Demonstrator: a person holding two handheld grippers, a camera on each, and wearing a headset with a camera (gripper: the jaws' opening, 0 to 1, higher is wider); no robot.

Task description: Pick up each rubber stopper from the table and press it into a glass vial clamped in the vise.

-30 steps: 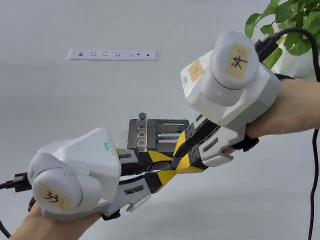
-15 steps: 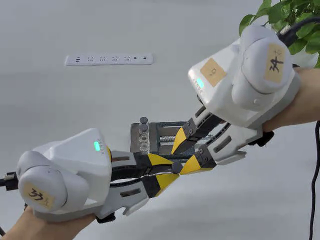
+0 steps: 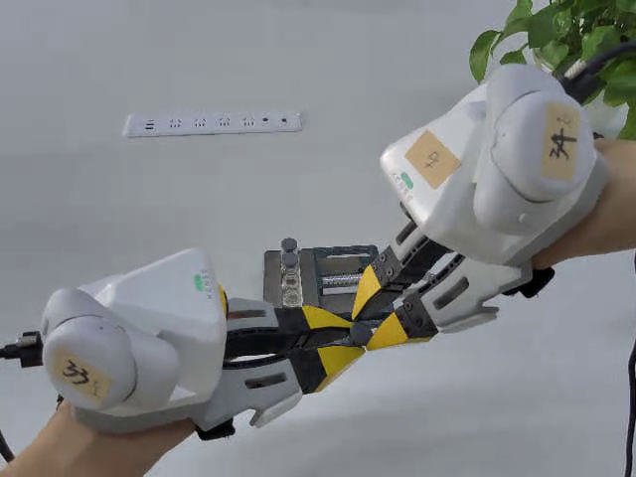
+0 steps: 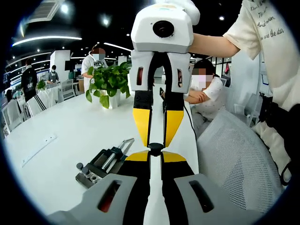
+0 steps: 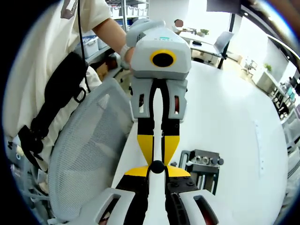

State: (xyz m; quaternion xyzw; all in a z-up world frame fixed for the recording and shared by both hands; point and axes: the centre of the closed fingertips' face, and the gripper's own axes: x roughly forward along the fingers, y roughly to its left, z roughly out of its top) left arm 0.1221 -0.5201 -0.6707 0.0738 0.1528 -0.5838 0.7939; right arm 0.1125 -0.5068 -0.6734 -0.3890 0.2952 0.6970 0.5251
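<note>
White bench (image 3: 119, 248). Above it the left gripper (image 3: 343, 338) and right gripper (image 3: 373, 318) meet tip to tip, both sets of jaws clenched on one small dark rubber stopper (image 4: 155, 146). One dark metal vise (image 3: 343, 266) sits just behind, clamping a row of clear glass vials (image 3: 291, 288): four, I think, two already capped. For a clean hand-off, one side should release only once the other grips squarely.

The vise (image 3: 333, 273) sat on the bench (image 3: 149, 219), with a row of vials (image 3: 290, 283) standing at its left end. In front of it, the left hand-held gripper (image 3: 346, 340) and right hand-held gripper (image 3: 366, 320) met tip to tip, with a stopper (image 4: 155, 146) between them. A power strip (image 3: 212, 123) lay behind on the left, and a plant (image 3: 556, 30) stood at the back right.
</note>
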